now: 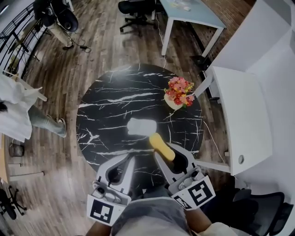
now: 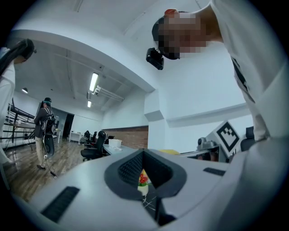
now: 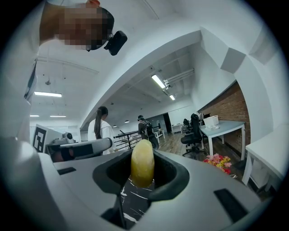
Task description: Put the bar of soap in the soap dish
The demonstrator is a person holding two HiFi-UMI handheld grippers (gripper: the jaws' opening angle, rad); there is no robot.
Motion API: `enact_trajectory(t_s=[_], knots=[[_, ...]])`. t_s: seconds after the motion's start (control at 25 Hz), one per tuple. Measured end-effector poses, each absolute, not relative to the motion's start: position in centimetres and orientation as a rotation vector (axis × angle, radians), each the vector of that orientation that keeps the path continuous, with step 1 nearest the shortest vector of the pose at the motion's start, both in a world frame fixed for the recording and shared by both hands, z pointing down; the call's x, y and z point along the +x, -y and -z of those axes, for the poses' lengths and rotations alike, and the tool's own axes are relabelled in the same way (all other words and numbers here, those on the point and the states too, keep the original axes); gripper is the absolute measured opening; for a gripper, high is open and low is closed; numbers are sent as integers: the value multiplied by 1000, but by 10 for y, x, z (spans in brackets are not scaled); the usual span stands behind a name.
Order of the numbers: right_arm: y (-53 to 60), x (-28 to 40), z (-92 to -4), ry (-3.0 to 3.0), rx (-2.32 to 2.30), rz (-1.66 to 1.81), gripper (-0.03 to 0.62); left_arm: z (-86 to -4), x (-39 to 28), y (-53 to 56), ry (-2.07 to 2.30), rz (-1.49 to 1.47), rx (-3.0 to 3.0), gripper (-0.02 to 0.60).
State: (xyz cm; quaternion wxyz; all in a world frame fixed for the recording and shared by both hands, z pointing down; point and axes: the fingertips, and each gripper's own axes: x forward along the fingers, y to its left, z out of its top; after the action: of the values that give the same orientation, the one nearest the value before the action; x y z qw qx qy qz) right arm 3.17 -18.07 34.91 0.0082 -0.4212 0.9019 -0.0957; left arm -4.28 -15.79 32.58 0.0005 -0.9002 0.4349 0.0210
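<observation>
A round black marble table (image 1: 108, 103) with white veins stands on a wooden floor. Near its middle lies the white soap dish (image 1: 141, 126), with nothing in it. The right gripper (image 1: 162, 152) reaches in from the near edge of the table. Its jaws are clamped on the yellow bar of soap (image 1: 160, 143), pressing on both flat sides, and the bar's rounded end sticks out past the fingertips. The soap is on the near side of the dish and a little to its right. Its far end comes close to the dish's near right corner without touching it. The left gripper (image 1: 130, 159) sits beside the right one at the near edge, to the left of the soap. Its jaws are closed together with nothing between them, leaving only a thin slit. A pot of pink, red and orange flowers (image 1: 179, 93) stands on the far right part of the table, well apart from the dish. Beyond the table are a pale desk (image 1: 196, 13) and a black office chair (image 1: 136, 9). A person in white (image 1: 16, 113) stands at the left.
</observation>
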Motion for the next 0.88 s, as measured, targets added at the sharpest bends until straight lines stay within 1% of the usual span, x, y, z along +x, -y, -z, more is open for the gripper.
enact_trajectory(t_s=[0.44, 0.88], knots=[[234, 6, -453, -2893, -1376, 429, 118, -364, -65, 187, -1352, -63, -2880, 2], [265, -9, -564, -3025, -1426, 679, 118, -385, -79, 204, -1372, -71, -2915, 2]])
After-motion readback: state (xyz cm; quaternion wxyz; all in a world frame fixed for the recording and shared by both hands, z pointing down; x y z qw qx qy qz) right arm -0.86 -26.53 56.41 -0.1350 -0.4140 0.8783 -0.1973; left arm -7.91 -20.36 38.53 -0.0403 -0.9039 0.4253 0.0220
